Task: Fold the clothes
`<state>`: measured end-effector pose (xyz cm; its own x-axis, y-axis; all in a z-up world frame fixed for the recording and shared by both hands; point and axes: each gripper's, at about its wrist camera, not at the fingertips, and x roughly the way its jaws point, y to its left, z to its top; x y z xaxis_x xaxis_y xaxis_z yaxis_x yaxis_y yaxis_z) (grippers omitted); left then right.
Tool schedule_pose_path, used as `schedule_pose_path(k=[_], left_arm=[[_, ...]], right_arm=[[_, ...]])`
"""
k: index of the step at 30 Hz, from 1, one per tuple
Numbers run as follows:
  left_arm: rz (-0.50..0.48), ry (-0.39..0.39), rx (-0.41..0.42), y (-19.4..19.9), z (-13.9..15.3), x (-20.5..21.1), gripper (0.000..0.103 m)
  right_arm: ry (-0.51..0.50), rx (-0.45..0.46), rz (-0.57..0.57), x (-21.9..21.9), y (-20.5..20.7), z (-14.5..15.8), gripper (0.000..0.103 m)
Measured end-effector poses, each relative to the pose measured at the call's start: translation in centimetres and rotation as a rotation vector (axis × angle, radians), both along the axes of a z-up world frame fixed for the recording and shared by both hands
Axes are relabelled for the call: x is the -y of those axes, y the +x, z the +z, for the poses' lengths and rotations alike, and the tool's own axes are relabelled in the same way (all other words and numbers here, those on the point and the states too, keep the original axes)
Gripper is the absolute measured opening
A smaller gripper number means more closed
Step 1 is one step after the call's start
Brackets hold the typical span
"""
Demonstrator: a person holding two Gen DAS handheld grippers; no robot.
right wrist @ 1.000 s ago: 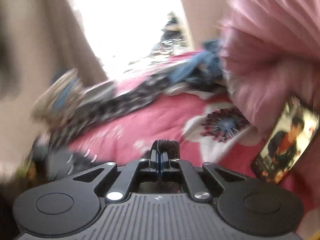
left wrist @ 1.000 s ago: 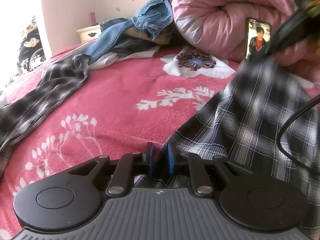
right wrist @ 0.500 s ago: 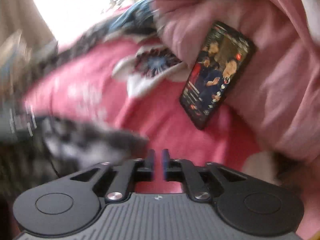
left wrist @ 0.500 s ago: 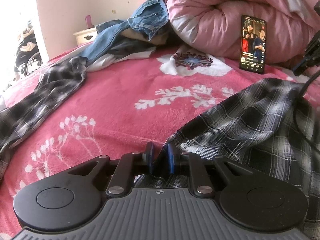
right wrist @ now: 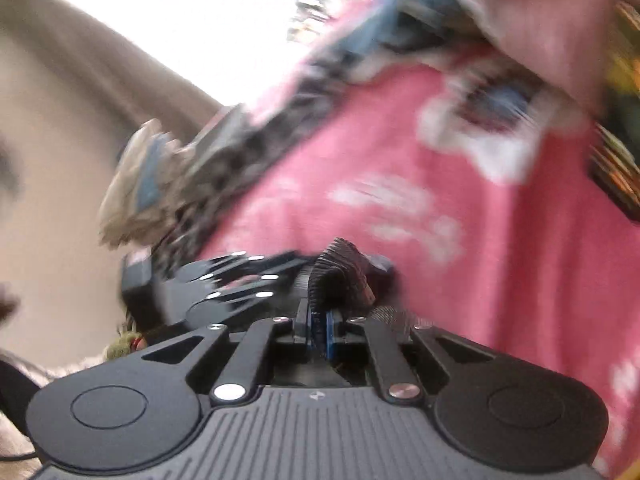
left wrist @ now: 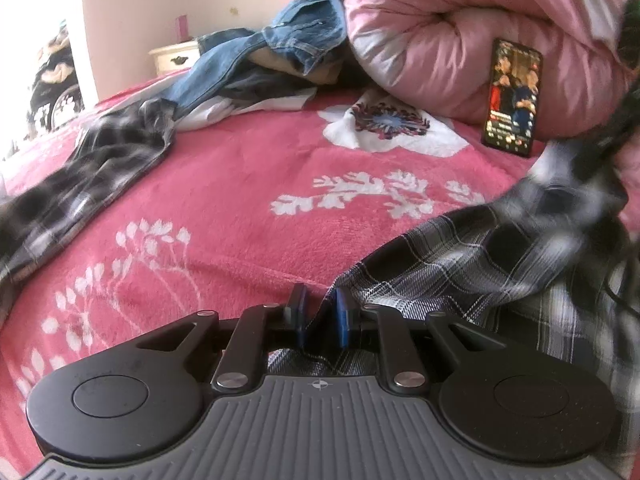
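**Mid-fold, both grippers gripping plaid shirt**

You're pinching the plaid shirt (left wrist: pixel 500 264) hem in the left gripper (left wrist: pixel 320 314), jaws nearly closed. Right gripper (right wrist: pixel 320 330) jaws are closing on a bunched fold. Shirt's lying on the bed (left wrist: pixel 248 184). Keep tension even. No containers showing.

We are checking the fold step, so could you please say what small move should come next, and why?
Probably draw the right gripper, whose jaws are closing on a bunched fold of the black-and-white plaid flannel shirt, away from the left gripper. The left pinches another edge, and the cloth between them looks rumpled.
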<state>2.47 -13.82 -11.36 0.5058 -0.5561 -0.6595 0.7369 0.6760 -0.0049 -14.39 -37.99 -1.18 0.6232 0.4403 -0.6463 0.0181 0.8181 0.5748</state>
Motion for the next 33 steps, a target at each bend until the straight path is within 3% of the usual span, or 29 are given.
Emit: schedule_pose_path(k=[4,7,10,14,16,21,25,27,30,31,32,33], left_arm=[[0.067,-0.045,-0.026,0.1,1.5,-1.8,0.023],[0.144,-0.082,-0.033,-0.2,2.9,-4.8,0.026],[0.214,-0.11,-0.096,-0.6,3.4,-8.1,0.029],[0.261,-0.154,-0.225,-1.1,3.0,-11.2,0.033],[0.254,-0.183,-0.273,-1.4,2.9,-11.8,0.035],[0.182,-0.272,-0.353,-2.6,2.9,-11.7,0.045],[0.091,-0.28,-0.338,-3.5,3.2,-9.5,0.048],[0.028,-0.272,-0.325,-4.3,3.4,-8.3,0.052],[-0.024,-0.178,-0.273,-5.5,2.7,-6.1,0.051],[-0.034,-0.137,-0.25,-5.9,2.4,-5.4,0.048],[-0.033,-0.101,-0.24,-6.2,2.0,-5.2,0.032],[-0.028,-0.067,-0.232,-6.5,1.6,-5.0,0.026]], right_arm=[[-0.188,0.069,0.16,-9.2,1.5,-0.9,0.015],[-0.331,0.071,0.29,-15.9,2.2,-3.3,0.044],[-0.332,0.06,0.352,-19.3,1.4,-4.3,0.044],[-0.229,0.079,0.363,-18.7,-1.3,-2.8,0.048],[-0.221,0.064,0.28,-16.4,-2.6,-1.6,0.048],[-0.28,-0.017,0.004,-10.7,-3.9,-1.5,0.05],[-0.353,-0.078,-0.034,-10.6,-3.2,-3.9,0.05],[-0.314,-0.118,-0.022,-11.0,-3.2,-4.8,0.049],[-0.119,-0.169,0.053,-11.9,-4.4,-5.6,0.045],[-0.061,-0.182,0.094,-12.6,-5.0,-5.7,0.045],[-0.02,-0.186,0.131,-13.4,-5.6,-5.6,0.045],[-0.002,-0.181,0.164,-14.2,-6.4,-5.3,0.045]])
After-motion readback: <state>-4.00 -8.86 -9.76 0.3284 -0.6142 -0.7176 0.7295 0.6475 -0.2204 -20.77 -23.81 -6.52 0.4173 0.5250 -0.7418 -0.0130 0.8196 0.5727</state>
